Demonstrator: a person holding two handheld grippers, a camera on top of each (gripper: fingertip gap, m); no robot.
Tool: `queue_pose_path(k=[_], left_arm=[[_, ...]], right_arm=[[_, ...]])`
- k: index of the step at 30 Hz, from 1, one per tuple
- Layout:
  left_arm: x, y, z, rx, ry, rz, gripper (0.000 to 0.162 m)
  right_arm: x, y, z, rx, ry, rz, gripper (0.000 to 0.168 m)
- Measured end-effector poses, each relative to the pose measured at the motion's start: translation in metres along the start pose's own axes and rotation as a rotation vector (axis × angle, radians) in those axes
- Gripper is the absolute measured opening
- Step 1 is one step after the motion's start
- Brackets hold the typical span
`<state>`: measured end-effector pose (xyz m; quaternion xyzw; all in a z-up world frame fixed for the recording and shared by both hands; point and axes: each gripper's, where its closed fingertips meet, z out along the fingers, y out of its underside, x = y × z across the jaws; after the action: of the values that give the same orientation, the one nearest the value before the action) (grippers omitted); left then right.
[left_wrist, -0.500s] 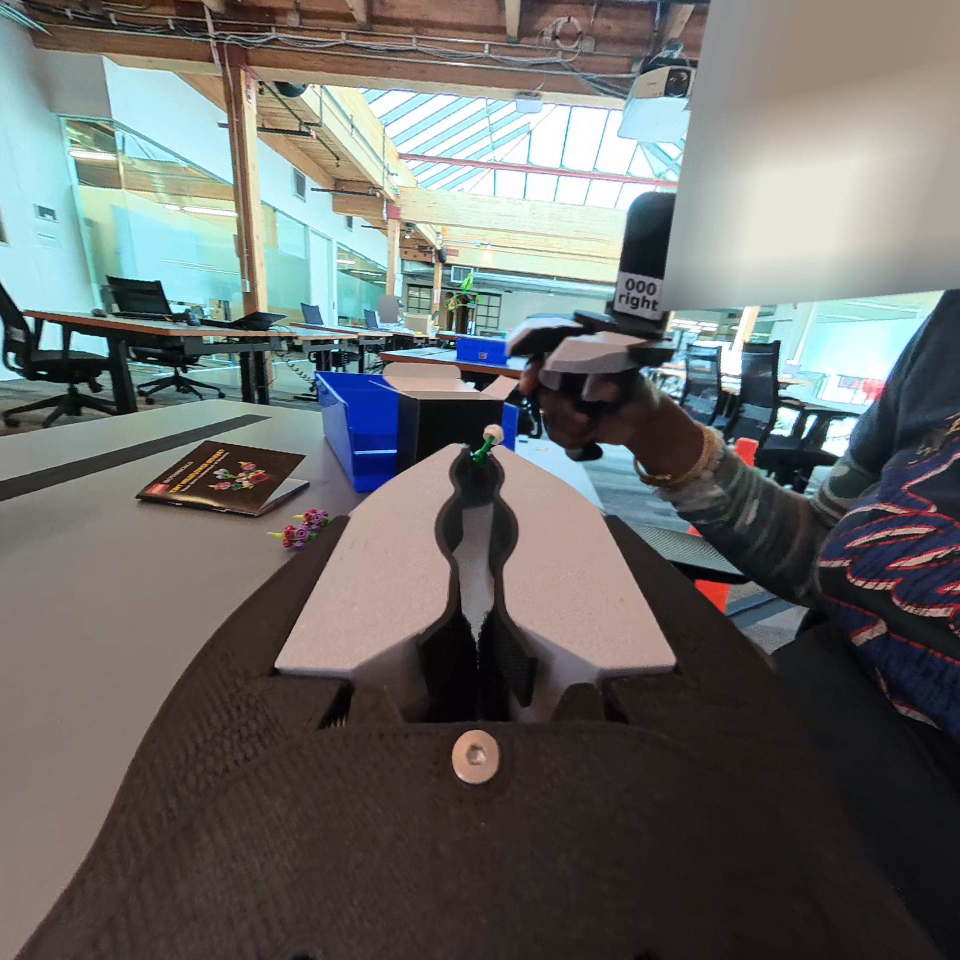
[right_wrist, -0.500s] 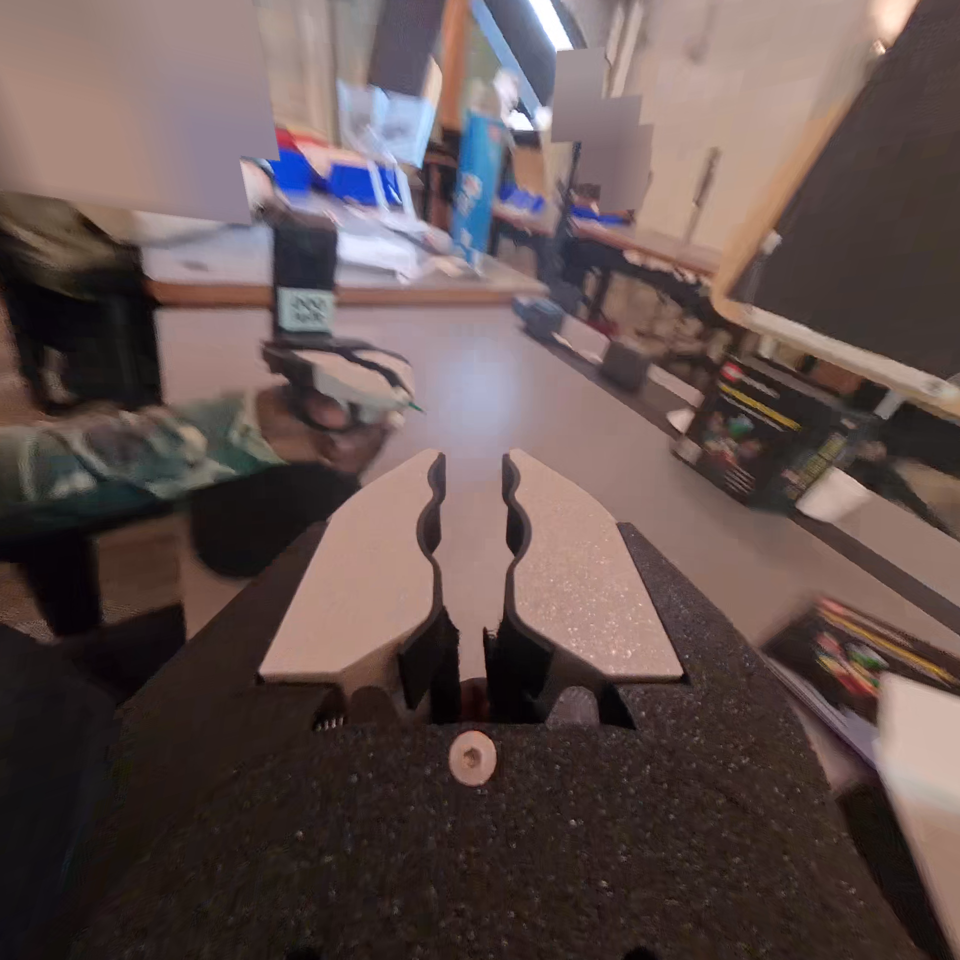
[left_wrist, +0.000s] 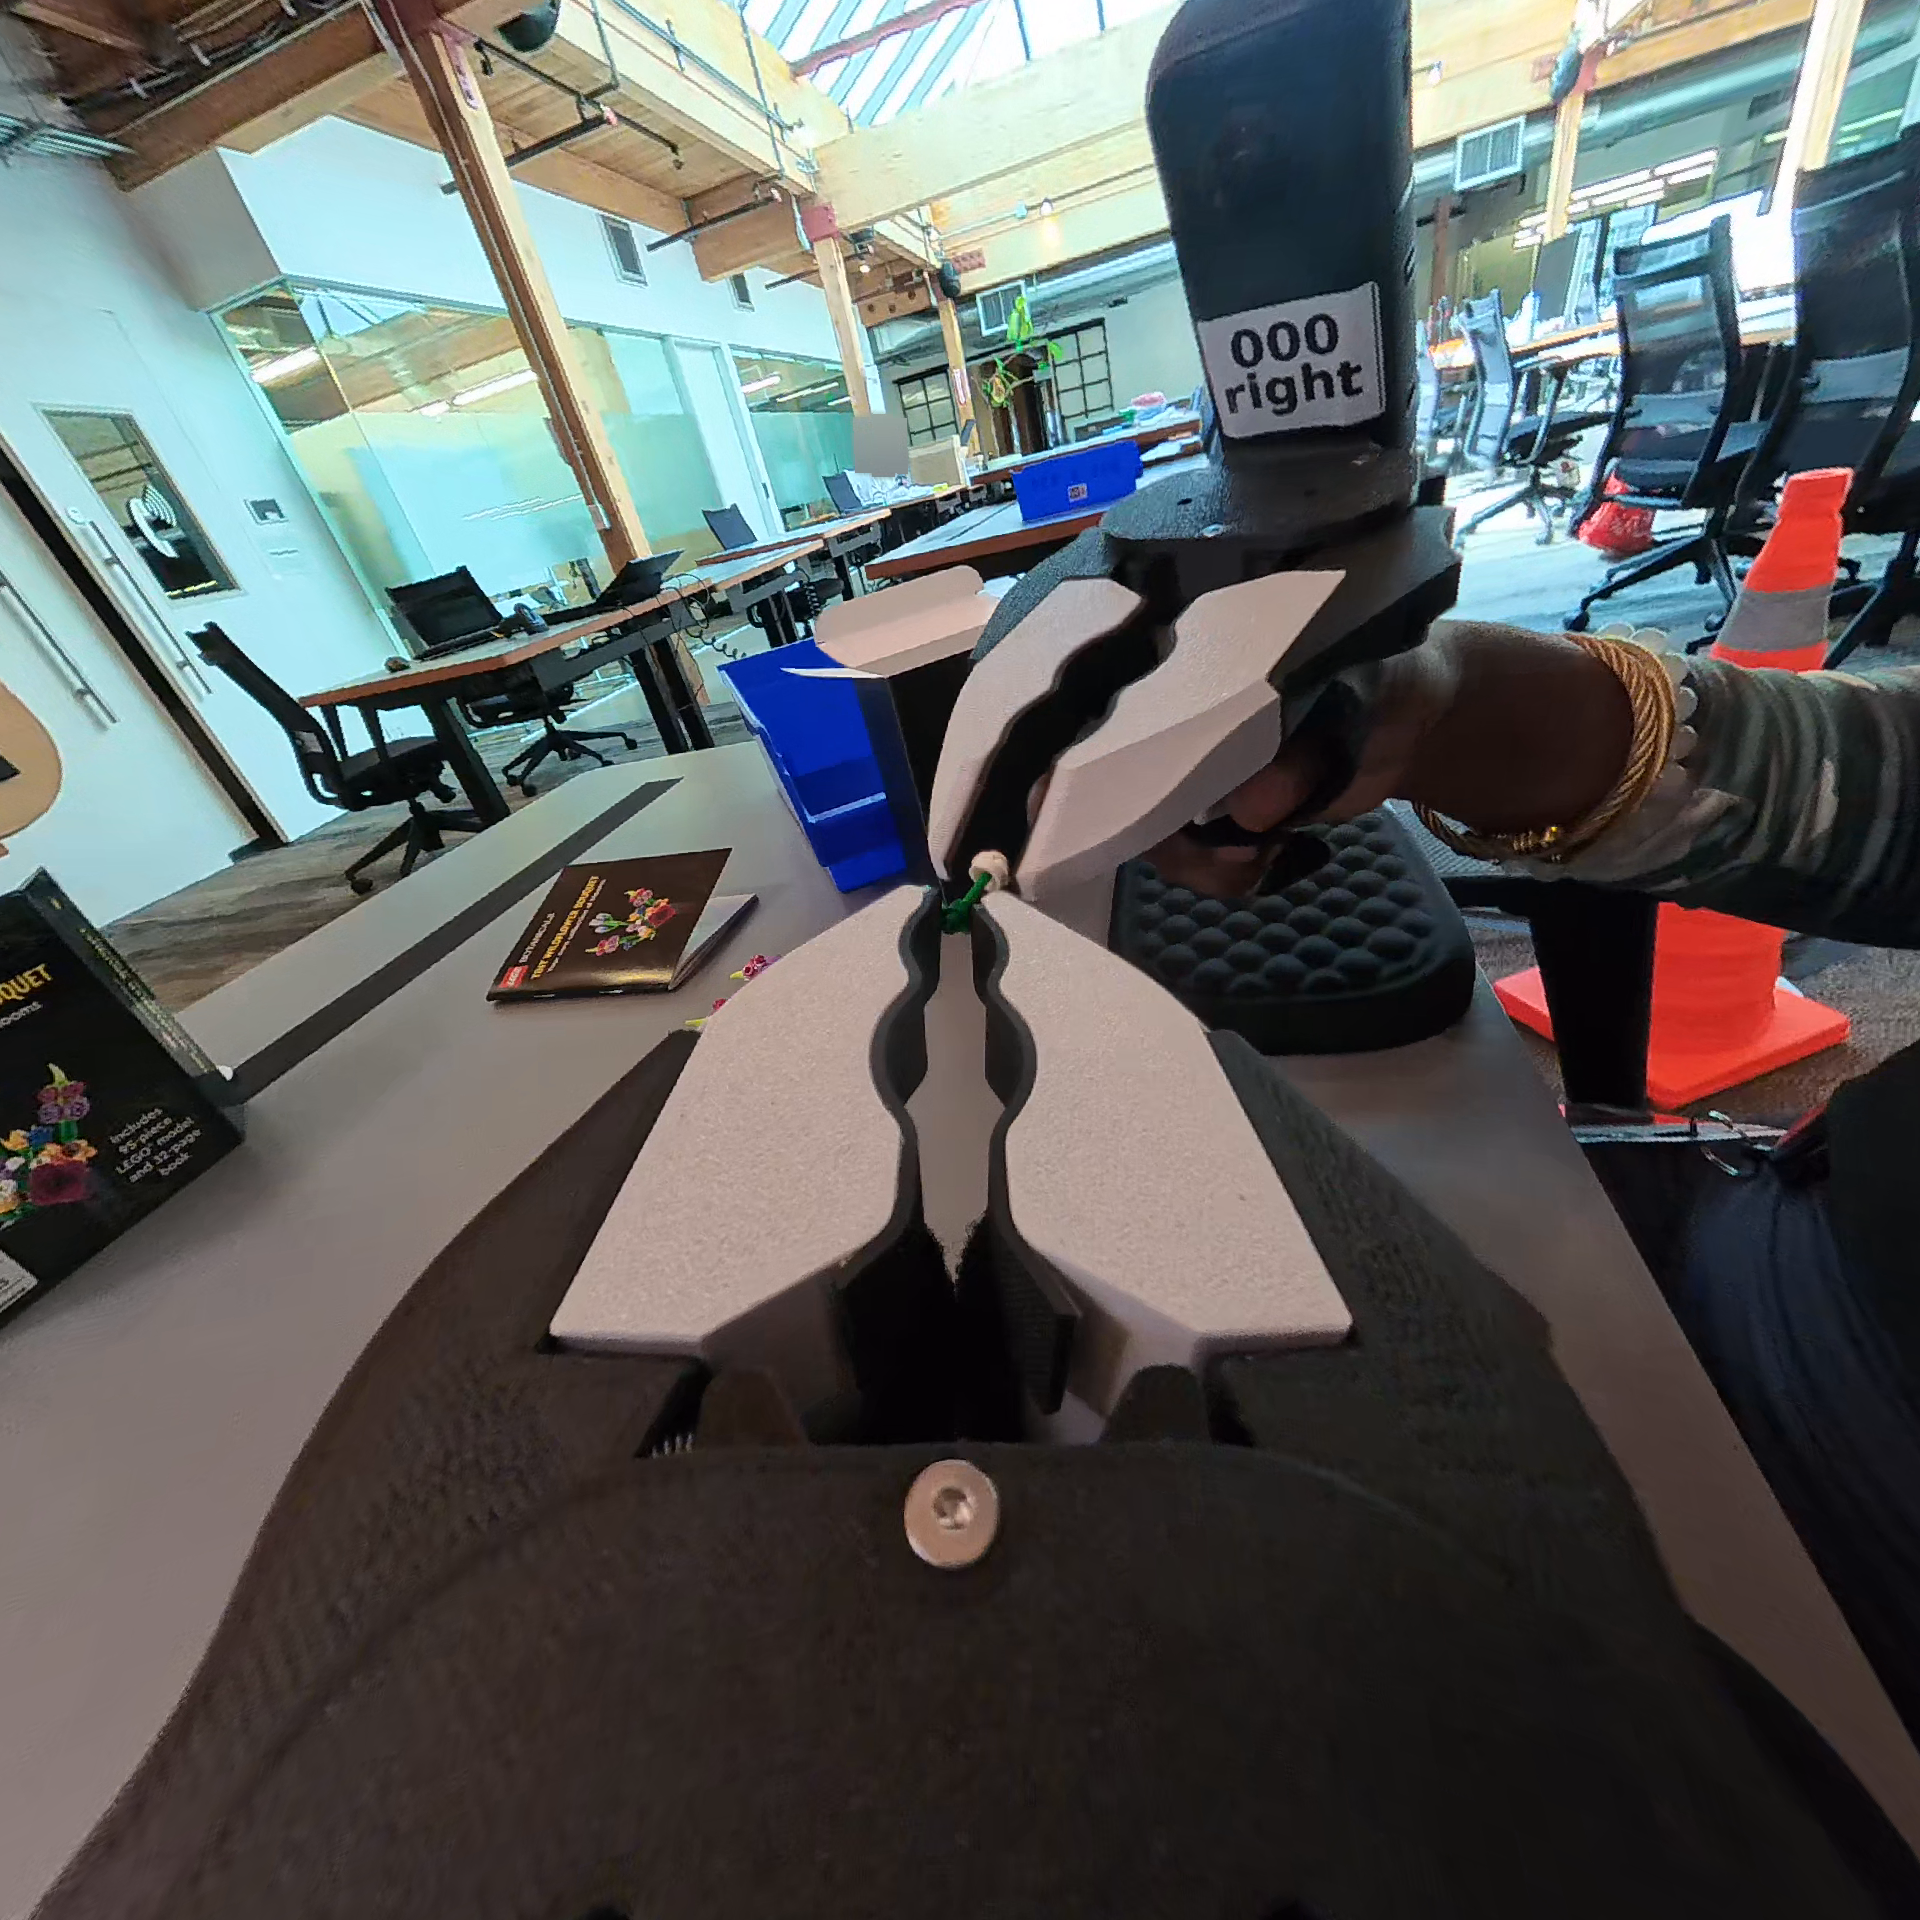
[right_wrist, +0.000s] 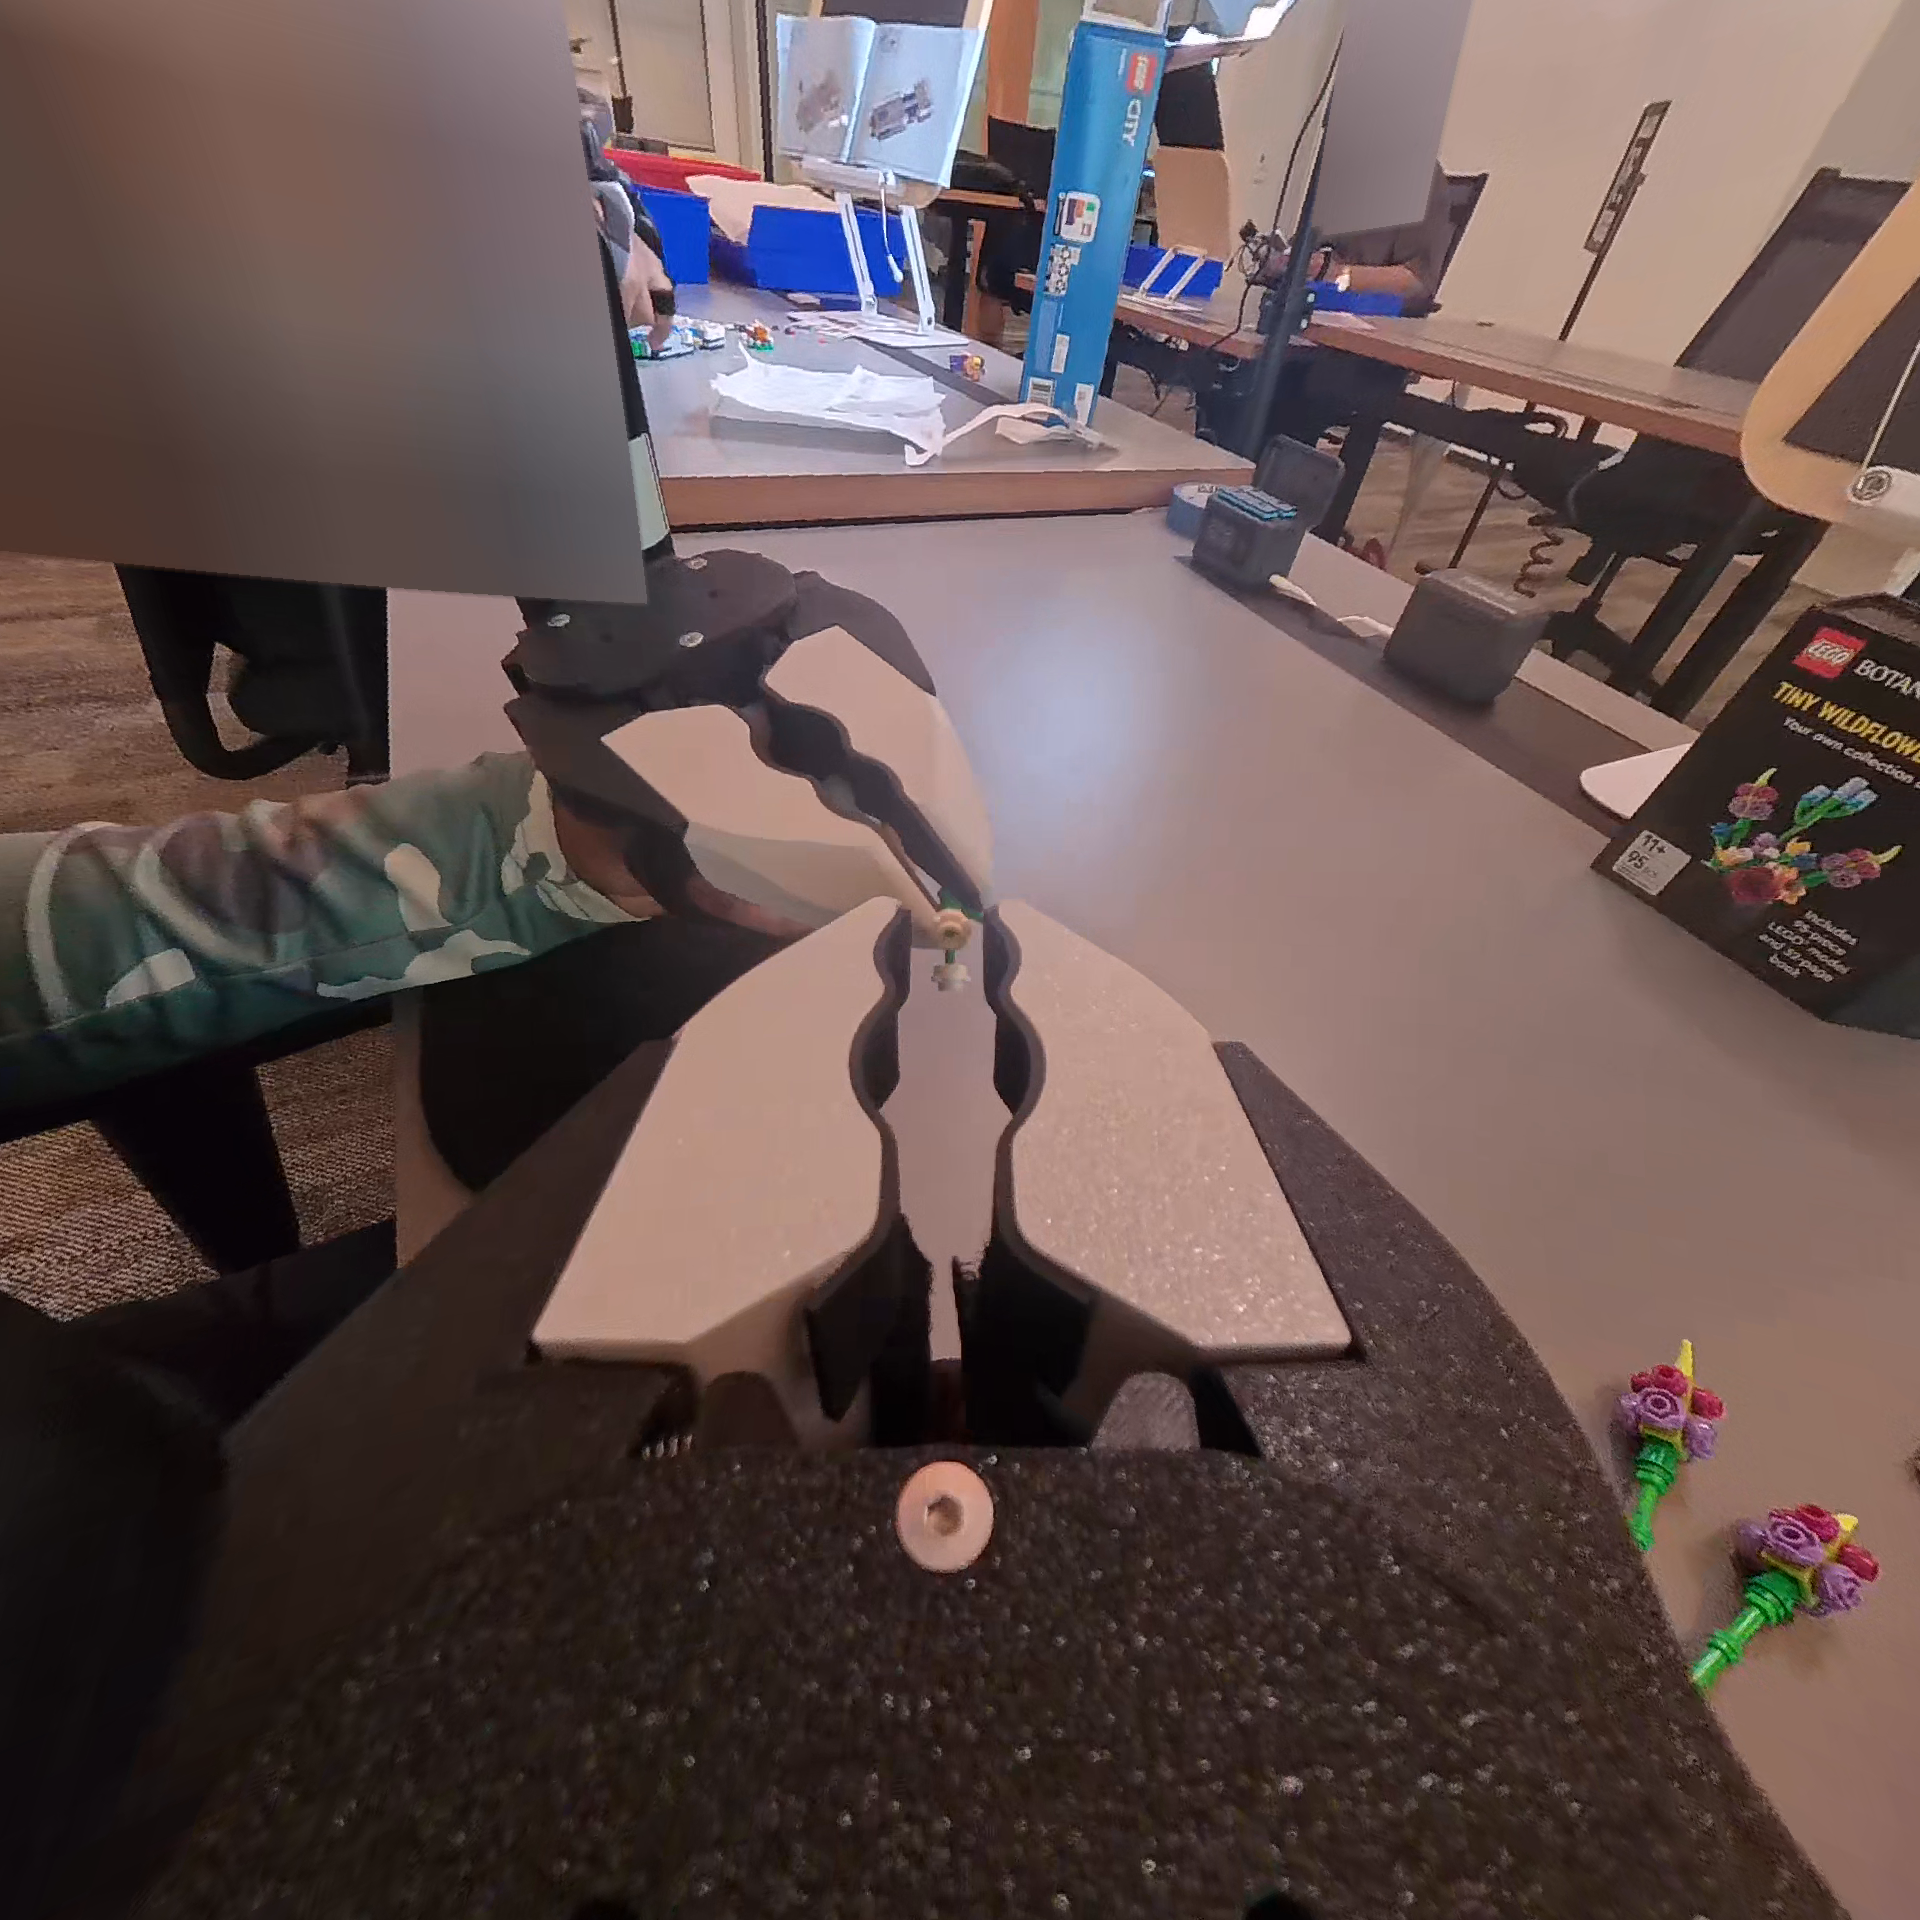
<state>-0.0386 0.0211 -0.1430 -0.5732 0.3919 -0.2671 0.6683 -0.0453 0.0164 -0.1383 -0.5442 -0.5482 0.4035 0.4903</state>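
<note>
My left gripper (left_wrist: 958, 914) is shut on a small green toy-brick stem (left_wrist: 966, 906) with a cream bud (left_wrist: 987, 862) at its free end, held above the grey table (left_wrist: 312, 1143). My right gripper (left_wrist: 982, 871) faces it tip to tip, with its jaws a little apart on either side of the bud. In the right wrist view, the right gripper (right_wrist: 943, 923) has the bud (right_wrist: 948, 928) and a tiny white flower piece (right_wrist: 948, 975) between its fingertips. Contact is unclear. The left gripper (right_wrist: 966, 902) comes in from the upper left, held by a hand in a patterned sleeve.
A dark booklet (left_wrist: 623, 925), a black toy box (right_wrist: 1808, 821) and a blue bin (left_wrist: 831, 758) sit on the table. Two purple brick flowers (right_wrist: 1668, 1423) (right_wrist: 1797, 1558) lie at the right. A chair armrest (left_wrist: 1299, 935) and an orange cone (left_wrist: 1766, 935) stand beyond the table edge. My two grippers' fingertips are within a few centimetres of each other.
The right gripper has moved in from a distance to the left gripper's tip, and its jaws have narrowed around the bud. The left gripper still pinches the stem.
</note>
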Motion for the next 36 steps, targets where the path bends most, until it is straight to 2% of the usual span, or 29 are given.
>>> queue_pose_path(k=[5, 7, 10, 13, 20, 32, 35, 36], left_arm=[[0.0, 0.004, 0.001, -0.029, -0.006, 0.01, 0.005], [-0.009, 0.003, -0.003, -0.021, -0.048, 0.005, 0.005], [-0.01, -0.005, -0.009, 0.039, -0.028, -0.037, 0.005], [-0.005, -0.003, -0.004, 0.019, -0.014, -0.013, 0.005], [-0.001, -0.005, -0.002, 0.028, 0.003, -0.005, 0.005], [-0.002, -0.009, -0.002, 0.06, 0.025, -0.101, 0.005], [-0.002, -0.008, -0.002, 0.059, 0.03, -0.11, 0.005], [-0.003, -0.008, -0.003, 0.063, 0.027, -0.114, 0.005]], right_arm=[[0.001, 0.002, -0.002, -0.02, -0.001, -0.026, 0.0], [0.004, 0.001, -0.008, -0.023, 0.004, -0.041, 0.0], [0.005, -0.001, -0.015, -0.003, -0.014, -0.011, 0.0], [0.002, -0.001, -0.011, 0.004, -0.022, 0.007, 0.013], [-0.002, -0.004, 0.0, 0.081, -0.07, 0.095, 0.011], [0.0, -0.007, 0.001, 0.082, -0.021, 0.022, 0.006], [0.0, -0.007, 0.002, 0.08, -0.021, 0.024, 0.007], [-0.002, -0.007, 0.002, 0.089, -0.032, 0.027, 0.012]])
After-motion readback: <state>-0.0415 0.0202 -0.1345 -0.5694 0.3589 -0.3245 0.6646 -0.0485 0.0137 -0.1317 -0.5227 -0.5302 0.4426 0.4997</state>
